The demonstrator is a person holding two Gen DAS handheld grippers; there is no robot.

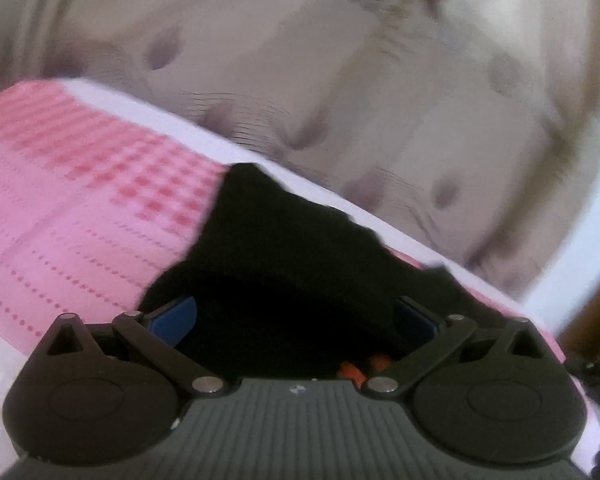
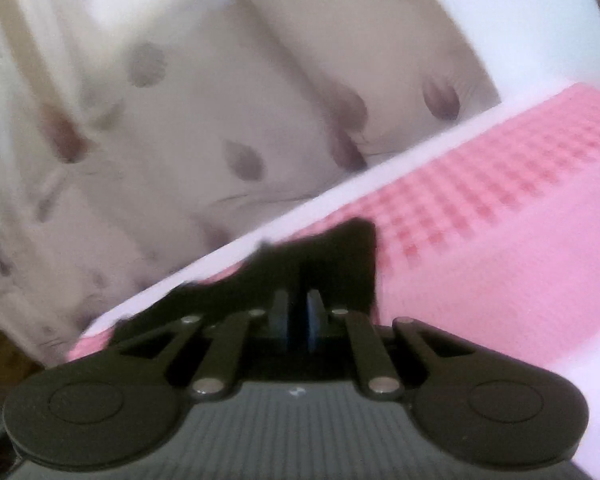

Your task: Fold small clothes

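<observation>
The left gripper [image 1: 296, 316] has its fingers spread wide, the blue pads [image 1: 176, 318] standing far apart, and a bunched black garment [image 1: 284, 256] fills the space between them and rises ahead of the fingertips; whether either pad presses the cloth cannot be told. That garment lies on a pink checked cloth [image 1: 80, 184], which spreads out to the left of the fingers, with a white edge beyond it and a pale flowered curtain [image 1: 340, 80] further ahead. The right gripper [image 2: 298, 320] has its fingers drawn close together, the blue pads [image 2: 312, 320] nearly meeting with a thin dark strip of the black garment [image 2: 340, 256] pinched between them. Here the pink checked cloth [image 2: 500, 208] extends to the right of the fingers, and the pale flowered curtain [image 2: 180, 140] hangs ahead and to the left. Both views are blurred.
</observation>
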